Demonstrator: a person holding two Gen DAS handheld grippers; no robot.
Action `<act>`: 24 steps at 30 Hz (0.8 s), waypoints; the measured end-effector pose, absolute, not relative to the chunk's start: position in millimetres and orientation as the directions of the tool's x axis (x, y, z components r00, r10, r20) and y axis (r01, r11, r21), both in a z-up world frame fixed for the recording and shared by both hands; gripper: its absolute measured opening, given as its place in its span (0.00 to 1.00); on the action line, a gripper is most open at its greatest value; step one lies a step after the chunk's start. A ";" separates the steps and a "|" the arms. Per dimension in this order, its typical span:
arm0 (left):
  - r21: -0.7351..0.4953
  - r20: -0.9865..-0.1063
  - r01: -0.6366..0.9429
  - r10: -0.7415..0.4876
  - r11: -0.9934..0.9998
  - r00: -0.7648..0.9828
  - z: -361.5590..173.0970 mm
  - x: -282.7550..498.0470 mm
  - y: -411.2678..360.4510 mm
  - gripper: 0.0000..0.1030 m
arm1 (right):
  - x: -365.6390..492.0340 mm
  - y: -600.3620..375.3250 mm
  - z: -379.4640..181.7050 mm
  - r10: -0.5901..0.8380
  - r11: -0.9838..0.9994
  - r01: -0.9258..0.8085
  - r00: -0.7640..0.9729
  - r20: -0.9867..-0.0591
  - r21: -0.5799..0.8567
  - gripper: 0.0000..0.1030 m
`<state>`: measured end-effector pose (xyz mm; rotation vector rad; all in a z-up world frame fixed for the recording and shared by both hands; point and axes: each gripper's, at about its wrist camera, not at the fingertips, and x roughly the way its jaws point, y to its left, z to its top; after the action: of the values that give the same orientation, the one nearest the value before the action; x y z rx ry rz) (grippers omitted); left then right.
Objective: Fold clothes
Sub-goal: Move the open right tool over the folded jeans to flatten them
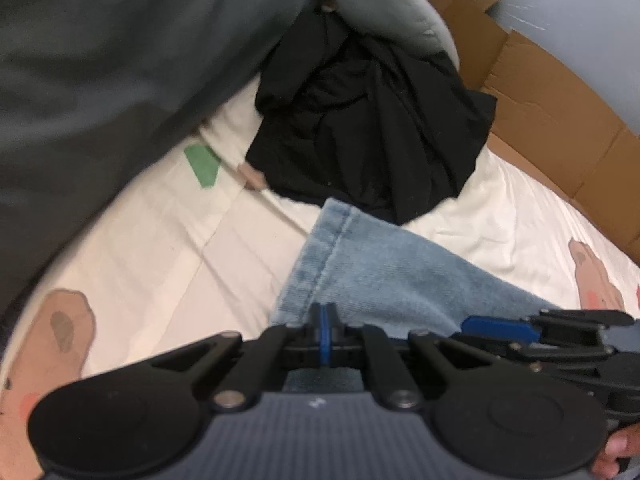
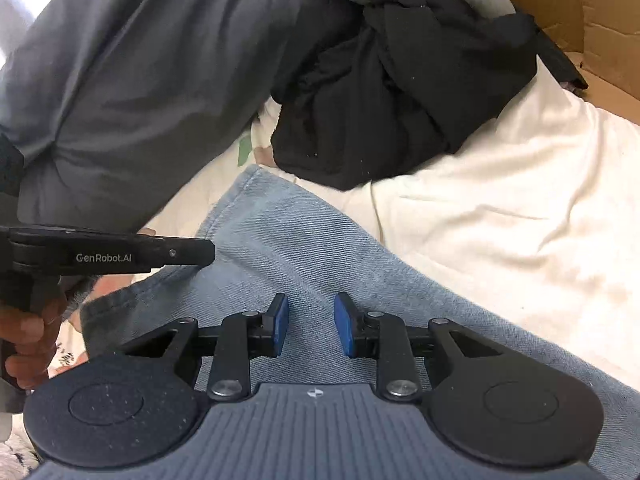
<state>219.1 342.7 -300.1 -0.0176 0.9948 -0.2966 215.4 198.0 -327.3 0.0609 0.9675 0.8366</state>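
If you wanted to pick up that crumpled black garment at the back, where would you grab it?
Probably at the raised ridge of folds in the middle of the black garment, coming from above. It lies bunched in a heap on the white sheet, so no flat edge or corner shows, and the upstanding folds give the fingers something to pinch.

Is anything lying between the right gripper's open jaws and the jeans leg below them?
Nothing visible. The right gripper stands open directly over bare denim of the jeans. The black garment lies farther back on the sheet, and the left gripper sits off to the side.
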 end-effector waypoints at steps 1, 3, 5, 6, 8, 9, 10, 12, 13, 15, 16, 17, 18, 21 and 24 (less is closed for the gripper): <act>-0.141 -0.819 0.241 -0.250 0.960 0.517 -297.0 216.6 340.9 0.03 | 214.0 194.2 -325.0 0.651 0.696 -0.597 0.291 -0.701 0.399 0.31; -0.145 -0.805 0.236 -0.253 0.961 0.536 -290.8 210.8 339.4 0.04 | 209.0 184.1 -320.5 0.638 0.709 -0.591 0.304 -0.708 0.385 0.31; -0.167 -0.799 0.193 -0.248 0.967 0.547 -292.5 204.9 341.1 0.05 | 205.2 171.6 -317.1 0.611 0.734 -0.568 0.313 -0.727 0.372 0.32; -0.165 -0.799 0.179 -0.238 0.970 0.553 -295.7 201.4 341.1 0.05 | 203.9 164.8 -315.6 0.597 0.747 -0.554 0.316 -0.737 0.368 0.32; -0.151 -0.797 0.164 -0.219 0.975 0.563 -301.4 195.9 339.2 0.04 | 202.2 147.7 -314.1 0.581 0.770 -0.522 0.338 -0.740 0.367 0.35; -0.138 -0.795 0.166 -0.209 0.977 0.570 -302.4 194.5 337.2 0.04 | 201.5 139.2 -314.4 0.571 0.782 -0.508 0.351 -0.742 0.361 0.41; -0.122 -0.794 0.168 -0.197 0.978 0.575 -301.9 194.0 334.6 0.04 | 201.4 132.2 -316.3 0.553 0.794 -0.500 0.360 -0.751 0.345 0.41; -0.095 -0.794 0.176 -0.182 0.980 0.581 -300.6 193.2 330.8 0.04 | 201.4 117.6 -320.9 0.527 0.809 -0.493 0.366 -0.767 0.321 0.41; -0.086 -0.794 0.183 -0.178 0.979 0.581 -299.8 192.9 329.9 0.04 | 201.1 110.0 -322.7 0.522 0.813 -0.489 0.367 -0.770 0.318 0.41; -0.067 -0.794 0.196 -0.171 0.978 0.583 -298.3 192.2 327.9 0.04 | 199.5 93.3 -325.9 0.510 0.821 -0.477 0.370 -0.776 0.312 0.41; -0.057 -0.795 0.202 -0.167 0.978 0.584 -297.6 191.9 327.0 0.04 | 198.2 86.5 -326.9 0.506 0.826 -0.468 0.372 -0.778 0.314 0.41; -0.048 -0.795 0.208 -0.163 0.977 0.585 -296.8 191.6 326.0 0.04 | 196.9 79.7 -327.9 0.502 0.831 -0.459 0.374 -0.779 0.315 0.41; -0.046 -0.795 0.206 -0.160 0.978 0.585 -298.0 190.9 326.3 0.04 | 195.4 73.2 -328.5 0.497 0.836 -0.449 0.380 -0.780 0.314 0.41; -0.041 -0.794 0.196 -0.151 0.980 0.588 -301.9 188.0 325.9 0.04 | 183.1 57.9 -327.0 0.401 0.892 -0.393 0.461 -0.791 0.222 0.41; -0.032 -0.792 0.209 -0.152 0.977 0.591 -301.8 186.8 325.8 0.04 | 172.2 46.5 -329.1 0.391 0.888 -0.414 0.450 -0.803 0.200 0.43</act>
<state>186.8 325.8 -301.8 0.0674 0.9148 -0.2105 172.2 46.5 -329.1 -0.0260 0.9859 0.4975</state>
